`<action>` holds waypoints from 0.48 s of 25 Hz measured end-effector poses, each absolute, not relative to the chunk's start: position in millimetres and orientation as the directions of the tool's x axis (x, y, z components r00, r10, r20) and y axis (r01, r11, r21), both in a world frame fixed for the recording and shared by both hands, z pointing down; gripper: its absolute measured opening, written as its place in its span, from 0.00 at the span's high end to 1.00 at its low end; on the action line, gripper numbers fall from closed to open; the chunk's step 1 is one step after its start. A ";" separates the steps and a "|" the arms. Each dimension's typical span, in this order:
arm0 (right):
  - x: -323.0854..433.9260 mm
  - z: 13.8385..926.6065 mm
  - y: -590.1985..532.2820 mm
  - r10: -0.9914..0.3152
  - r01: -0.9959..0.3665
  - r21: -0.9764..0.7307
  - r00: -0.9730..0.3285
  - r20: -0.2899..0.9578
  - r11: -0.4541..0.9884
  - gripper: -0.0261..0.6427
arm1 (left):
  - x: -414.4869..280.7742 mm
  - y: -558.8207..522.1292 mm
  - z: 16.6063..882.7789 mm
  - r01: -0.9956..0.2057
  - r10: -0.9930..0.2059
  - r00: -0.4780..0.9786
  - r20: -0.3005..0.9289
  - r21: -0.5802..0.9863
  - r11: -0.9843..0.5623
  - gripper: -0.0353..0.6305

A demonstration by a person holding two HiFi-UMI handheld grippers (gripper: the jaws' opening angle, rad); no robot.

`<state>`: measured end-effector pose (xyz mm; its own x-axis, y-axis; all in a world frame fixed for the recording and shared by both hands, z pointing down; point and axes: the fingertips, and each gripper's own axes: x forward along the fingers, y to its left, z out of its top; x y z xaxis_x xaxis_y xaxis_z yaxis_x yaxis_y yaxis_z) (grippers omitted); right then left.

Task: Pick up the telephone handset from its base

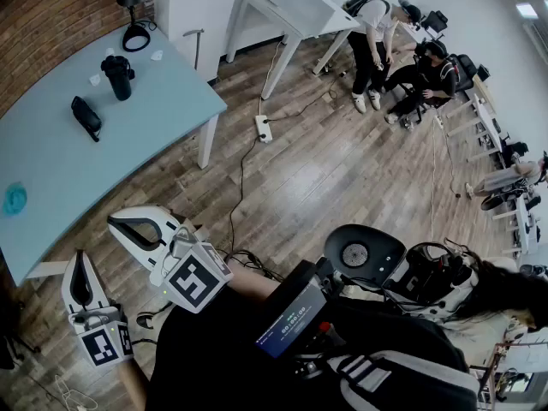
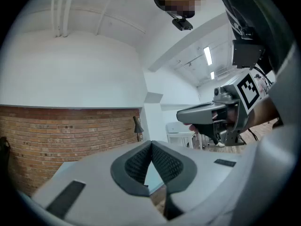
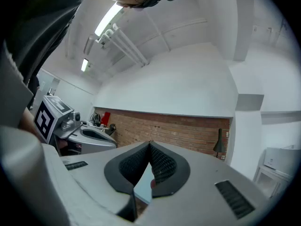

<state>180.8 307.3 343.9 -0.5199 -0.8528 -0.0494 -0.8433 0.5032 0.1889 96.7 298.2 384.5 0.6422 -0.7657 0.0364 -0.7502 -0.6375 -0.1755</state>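
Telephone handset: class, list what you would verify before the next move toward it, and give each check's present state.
1. Handset found: a black oblong thing lies on the blue table; whether it is the handset on its base: cannot tell.
2. Left hand-held gripper open for a grasp: shut, empty: not ok.
3. Right hand-held gripper open: shut, empty: not ok.
4. Grippers at the table: both short of its edge: not ok.
5. Neighbours clear: black container stands apart: ok.
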 end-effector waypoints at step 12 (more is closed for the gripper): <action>188.9 340.8 310.0 -0.821 -0.819 0.207 -0.562 -0.098 0.536 0.94 | 109.0 299.1 386.9 -0.750 -0.765 0.643 0.014 -0.190 -0.634 0.91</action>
